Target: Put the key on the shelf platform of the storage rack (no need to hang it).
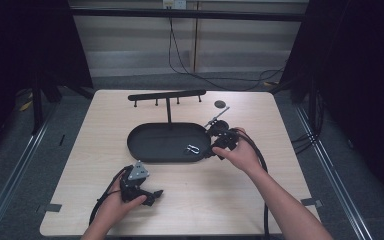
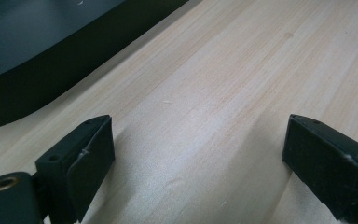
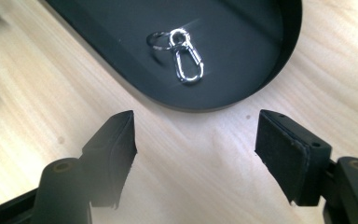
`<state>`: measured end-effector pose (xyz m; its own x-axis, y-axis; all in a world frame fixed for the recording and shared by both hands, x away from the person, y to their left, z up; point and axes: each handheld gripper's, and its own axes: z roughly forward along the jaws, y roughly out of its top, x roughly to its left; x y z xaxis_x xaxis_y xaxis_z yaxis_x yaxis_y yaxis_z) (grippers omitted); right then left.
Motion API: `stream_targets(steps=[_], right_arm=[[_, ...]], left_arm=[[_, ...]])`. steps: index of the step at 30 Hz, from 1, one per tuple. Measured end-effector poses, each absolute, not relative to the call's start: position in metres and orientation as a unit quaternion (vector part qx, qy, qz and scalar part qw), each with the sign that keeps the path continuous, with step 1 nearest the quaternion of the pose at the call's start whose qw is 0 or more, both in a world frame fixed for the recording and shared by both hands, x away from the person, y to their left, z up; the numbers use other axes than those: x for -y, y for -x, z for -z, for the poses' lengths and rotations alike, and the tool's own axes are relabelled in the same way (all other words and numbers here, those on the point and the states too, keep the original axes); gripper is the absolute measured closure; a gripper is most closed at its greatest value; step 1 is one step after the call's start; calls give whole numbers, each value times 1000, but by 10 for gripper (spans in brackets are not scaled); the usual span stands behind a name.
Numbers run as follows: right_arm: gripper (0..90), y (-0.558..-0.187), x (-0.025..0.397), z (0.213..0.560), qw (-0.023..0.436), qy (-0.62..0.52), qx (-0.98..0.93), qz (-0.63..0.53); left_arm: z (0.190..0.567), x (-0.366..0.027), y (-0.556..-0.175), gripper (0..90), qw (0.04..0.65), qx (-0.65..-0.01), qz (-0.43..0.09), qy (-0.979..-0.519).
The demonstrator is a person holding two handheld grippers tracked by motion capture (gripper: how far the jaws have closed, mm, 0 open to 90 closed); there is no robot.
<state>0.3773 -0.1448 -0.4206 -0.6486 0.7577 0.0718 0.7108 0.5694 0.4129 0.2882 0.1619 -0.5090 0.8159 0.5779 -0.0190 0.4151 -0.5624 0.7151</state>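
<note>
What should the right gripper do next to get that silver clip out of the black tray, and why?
Probably ease the right gripper forward over the tray rim and down around the silver clip. Its jaws stand open with nothing between them, just short of the rim, and the clip lies loose on the tray floor straight ahead. The left gripper sits open on the table, away from it.

Tray [image 1: 150, 142] sits mid tabletop [image 1: 260, 195], long axis running left-right. Clip w/ ring [image 1: 192, 148] lies in tray, twd its right end. Rack [image 1: 167, 95] stands behind tray, its post at tray's back rim, crossbar running left-right. Small disc [image 1: 221, 104] lies on tabletop right of rack, near back edge. Right tool [image 1: 219, 145] is just beside tray's right end, a rod [image 1: 217, 118] just behind it. Left tool [image 1: 147, 194] rests on tabletop in front of tray, left of centre, well apart from right tool.
</note>
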Motion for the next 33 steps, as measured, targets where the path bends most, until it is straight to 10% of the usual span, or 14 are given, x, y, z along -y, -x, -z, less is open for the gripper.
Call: stream_targets(steps=[33], right_arm=[[280, -344, 174, 437, 58, -419, -884, -199]], left_arm=[[509, -162, -288, 87, 372, -284, -109, -877]])
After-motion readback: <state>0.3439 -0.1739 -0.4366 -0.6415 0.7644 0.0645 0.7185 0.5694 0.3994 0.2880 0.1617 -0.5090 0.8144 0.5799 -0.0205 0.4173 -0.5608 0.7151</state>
